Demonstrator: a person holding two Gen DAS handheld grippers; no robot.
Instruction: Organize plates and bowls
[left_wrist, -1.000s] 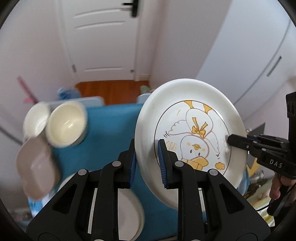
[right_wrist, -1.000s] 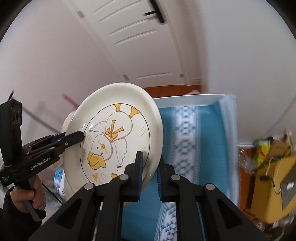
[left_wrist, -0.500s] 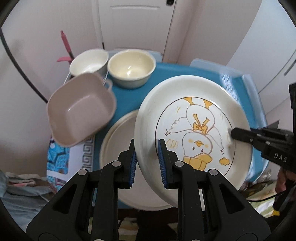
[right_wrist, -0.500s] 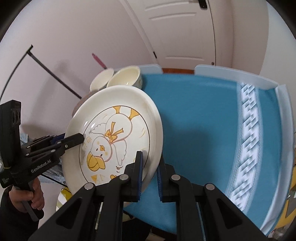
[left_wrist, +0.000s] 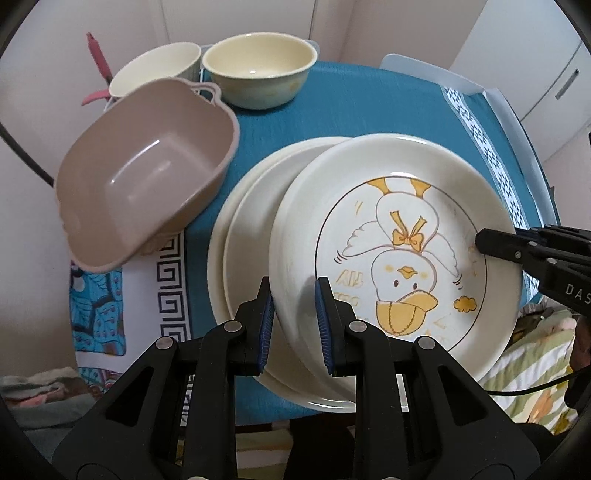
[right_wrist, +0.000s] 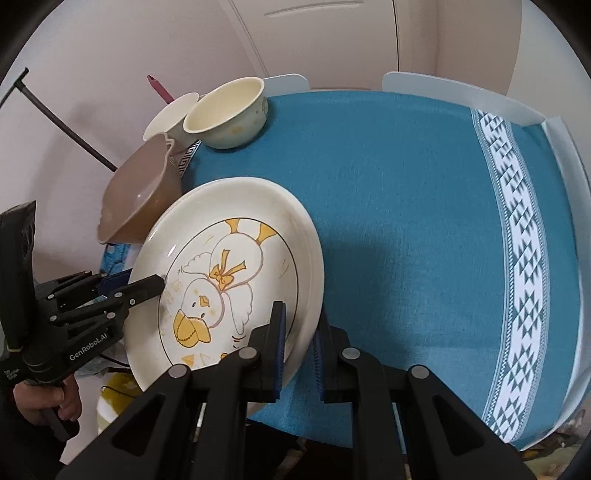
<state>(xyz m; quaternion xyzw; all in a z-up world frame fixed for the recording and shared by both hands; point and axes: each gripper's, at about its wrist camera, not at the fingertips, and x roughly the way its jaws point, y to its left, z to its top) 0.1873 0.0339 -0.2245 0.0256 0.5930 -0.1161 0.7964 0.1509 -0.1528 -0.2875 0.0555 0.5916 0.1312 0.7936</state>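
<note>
The duck plate (left_wrist: 399, 229) was held at two opposite rim points. The left gripper (left_wrist: 294, 310) had its jaws clamped on the rim nearest that camera; the right gripper (right_wrist: 298, 343) had its jaws clamped on the far side of the same rim. Each tool appeared in the other's view, reaching in over the printed face.

Taking the duck plate as landmark: directly beneath it, and showing past its left edge in the left wrist view, lay a stack of plain cream plates (left_wrist: 243, 236) on the blue-clothed surface (right_wrist: 406, 206). Whether the duck plate rested on the stack or was just above it could not be told. Beyond the plate's left side stood the brown square bowl (left_wrist: 147, 173), tilted, its base over the surface's edge. Behind that bowl stood a cream bowl (left_wrist: 258, 70) and, just beside it, a white cup (left_wrist: 155, 68). Right of the plate, the cloth's white patterned band (right_wrist: 524, 258) ran along the surface.
</note>
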